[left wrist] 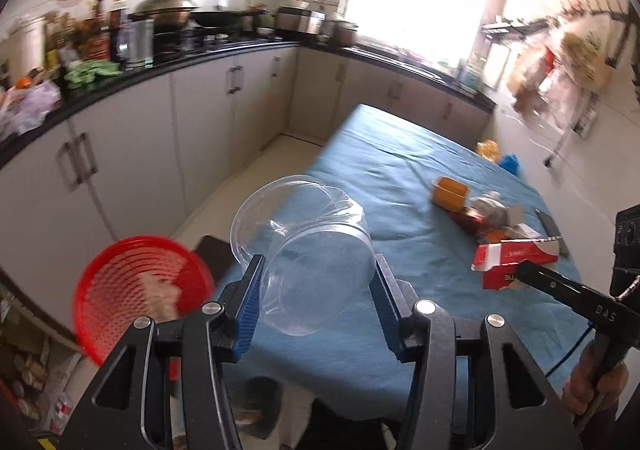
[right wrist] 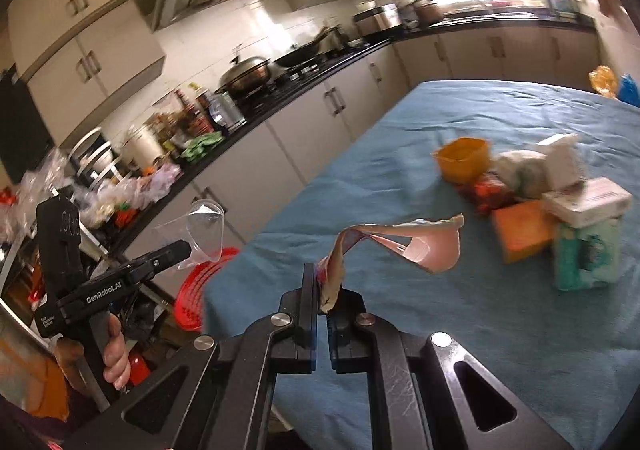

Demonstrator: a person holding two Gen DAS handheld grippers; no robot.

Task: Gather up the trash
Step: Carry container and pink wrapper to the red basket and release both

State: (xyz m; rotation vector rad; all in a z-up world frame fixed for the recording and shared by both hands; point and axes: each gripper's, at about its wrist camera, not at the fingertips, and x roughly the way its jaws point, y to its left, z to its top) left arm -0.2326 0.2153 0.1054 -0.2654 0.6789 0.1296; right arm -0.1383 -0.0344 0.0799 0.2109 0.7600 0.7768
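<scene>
Carrying clear plastic container (left wrist: pixel 316 258) clamped in my left gripper (left wrist: pixel 318 290), torn carton (right wrist: pixel 400 246) pinched in right gripper (right wrist: pixel 323 300), past table's (left wrist: pixel 400 170) left edge; release over red basket (left wrist: pixel 140 290), seemingly the bin.

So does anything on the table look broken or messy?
Yes. The red carton in the right gripper is torn and flattened. On the blue tablecloth, boxes and wrappers sit in a jumbled heap, some tilted.

Right tool (right wrist: pixel 325 292) clamps torn carton scrap (right wrist: pixel 404 246) above blue tablecloth (right wrist: pixel 460 330).
</scene>
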